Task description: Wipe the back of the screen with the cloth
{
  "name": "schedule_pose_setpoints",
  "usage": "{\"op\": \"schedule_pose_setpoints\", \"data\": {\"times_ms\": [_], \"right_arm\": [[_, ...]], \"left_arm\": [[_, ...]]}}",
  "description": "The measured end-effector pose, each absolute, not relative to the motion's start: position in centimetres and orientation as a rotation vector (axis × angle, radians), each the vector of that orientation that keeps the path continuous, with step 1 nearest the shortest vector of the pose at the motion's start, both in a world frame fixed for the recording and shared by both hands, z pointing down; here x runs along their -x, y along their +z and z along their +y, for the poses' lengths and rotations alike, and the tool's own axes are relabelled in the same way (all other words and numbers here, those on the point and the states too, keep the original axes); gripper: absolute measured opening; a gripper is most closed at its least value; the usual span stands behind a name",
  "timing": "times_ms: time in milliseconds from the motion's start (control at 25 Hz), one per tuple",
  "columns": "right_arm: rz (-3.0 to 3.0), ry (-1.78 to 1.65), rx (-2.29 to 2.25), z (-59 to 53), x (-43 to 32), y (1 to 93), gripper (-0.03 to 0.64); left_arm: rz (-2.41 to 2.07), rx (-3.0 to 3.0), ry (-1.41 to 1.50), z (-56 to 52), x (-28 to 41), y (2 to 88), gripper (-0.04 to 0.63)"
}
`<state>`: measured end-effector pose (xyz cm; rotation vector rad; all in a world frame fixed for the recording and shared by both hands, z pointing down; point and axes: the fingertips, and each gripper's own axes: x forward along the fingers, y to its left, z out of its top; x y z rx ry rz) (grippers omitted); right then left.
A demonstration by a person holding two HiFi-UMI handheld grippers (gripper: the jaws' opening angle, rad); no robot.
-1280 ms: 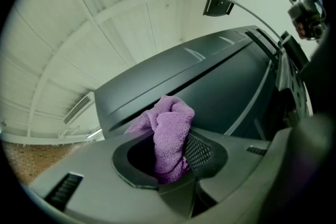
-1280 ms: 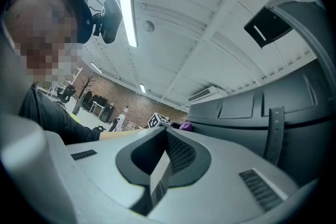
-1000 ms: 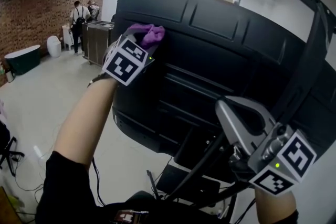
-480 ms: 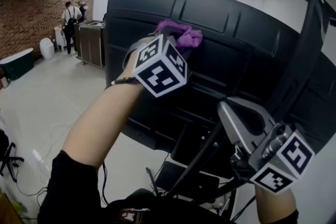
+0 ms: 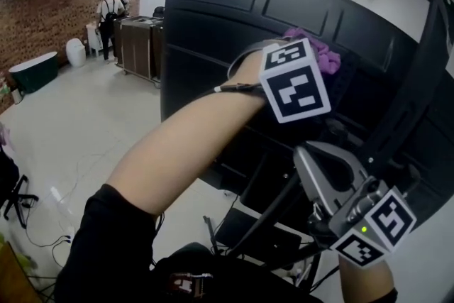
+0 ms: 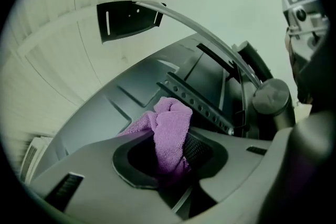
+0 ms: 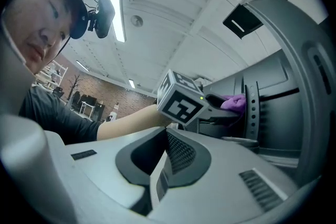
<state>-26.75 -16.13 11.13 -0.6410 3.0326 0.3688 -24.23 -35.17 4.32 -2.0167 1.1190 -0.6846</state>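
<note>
Left tool (image 6: 169, 159) grips the purple cloth (image 6: 171, 122) against the screen's black back (image 5: 213, 32)

no legible text, labels or numbers anywhere

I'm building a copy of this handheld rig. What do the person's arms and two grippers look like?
The left gripper and right gripper have smooth grey moulded bodies with black ribbed pads. Each carries a white cube with black square markers; a green light glows by the right cube. The left arm wears a short black sleeve and a thin wristband.
</note>
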Motion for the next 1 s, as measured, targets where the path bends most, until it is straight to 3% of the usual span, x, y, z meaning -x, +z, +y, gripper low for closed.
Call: {"op": "schedule_pose_setpoints", "data": {"times_ms": [200, 440, 760, 1000], "right_arm": [[3.08, 0.381, 0.515, -14.3, 30.5, 15.3, 0.0], [3.175, 0.224, 0.304, -15.7, 37.7, 24.1, 0.0], [3.208, 0.151, 0.251, -19.3, 41.6, 31.1, 0.002], [3.24, 0.103, 0.305, -20.4, 41.1, 32.6, 0.002]], "left_arm": [[1.077, 2.144, -0.591, -32.5, 26.4, 4.5, 0.118], [1.339, 2.072, -0.422, -30.1, 40.6, 5.0, 0.118], [1.873, 1.965, -0.448, -32.3, 59.4, 16.6, 0.12], [2.021, 1.914, -0.497, -36.1, 64.5, 21.4, 0.12]]}}
